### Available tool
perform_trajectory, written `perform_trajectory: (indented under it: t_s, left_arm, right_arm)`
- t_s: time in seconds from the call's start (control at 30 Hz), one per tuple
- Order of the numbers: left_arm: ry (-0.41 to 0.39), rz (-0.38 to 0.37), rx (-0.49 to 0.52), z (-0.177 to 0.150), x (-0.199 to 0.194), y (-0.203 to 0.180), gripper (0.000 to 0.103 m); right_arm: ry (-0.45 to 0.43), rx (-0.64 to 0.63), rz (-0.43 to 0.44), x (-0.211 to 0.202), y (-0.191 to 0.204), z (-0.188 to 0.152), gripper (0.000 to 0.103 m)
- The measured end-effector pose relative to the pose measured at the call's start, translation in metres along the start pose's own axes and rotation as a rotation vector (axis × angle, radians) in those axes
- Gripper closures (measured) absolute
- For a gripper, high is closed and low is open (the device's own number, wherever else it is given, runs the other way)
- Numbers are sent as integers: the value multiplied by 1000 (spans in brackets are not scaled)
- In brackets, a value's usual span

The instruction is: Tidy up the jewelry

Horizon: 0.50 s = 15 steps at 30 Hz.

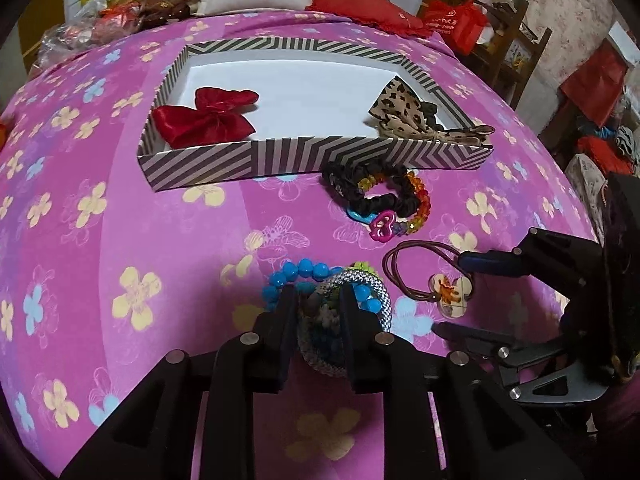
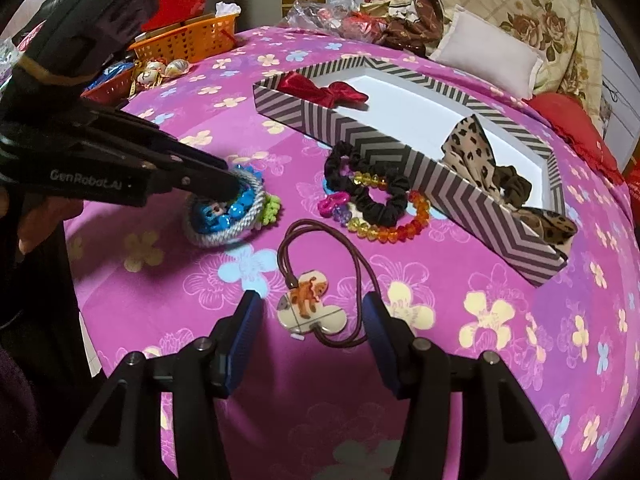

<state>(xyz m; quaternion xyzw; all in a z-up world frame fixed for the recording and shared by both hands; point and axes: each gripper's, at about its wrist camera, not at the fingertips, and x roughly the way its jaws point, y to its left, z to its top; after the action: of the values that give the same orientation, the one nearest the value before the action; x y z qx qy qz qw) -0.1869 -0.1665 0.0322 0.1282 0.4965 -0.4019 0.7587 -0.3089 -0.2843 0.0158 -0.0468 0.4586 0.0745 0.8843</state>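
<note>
The left gripper (image 1: 316,300) fingers are pinched on the silver braided band (image 1: 372,300); it should be lifted straight, clear of the blue beads (image 1: 298,270), toward the striped box (image 1: 316,156); the right gripper (image 2: 312,320) fingers are spread around the brown hair tie (image 2: 320,256).

The left gripper (image 1: 318,300) points down with its fingers close together, pinching something. The right gripper (image 2: 312,320) is low, fingers wide apart.
</note>
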Motion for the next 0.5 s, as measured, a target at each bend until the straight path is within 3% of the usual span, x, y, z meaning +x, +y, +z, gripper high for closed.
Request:
perform_trajectory:
  t_s: [0.1, 0.2, 0.5]
  left_arm:
    - [5, 13, 29, -1, -1, -3, 93]
    - [-8, 39, 51, -5, -3, -7, 101]
    - [-86, -5, -32, -6, -34, 0, 101]
  right_arm:
    - [-9, 7, -1, 0, -2, -1, 50]
    - [-19, 11, -6, -2, -4, -1, 68]
    - [-58, 55, -12, -11, -9, -3, 69]
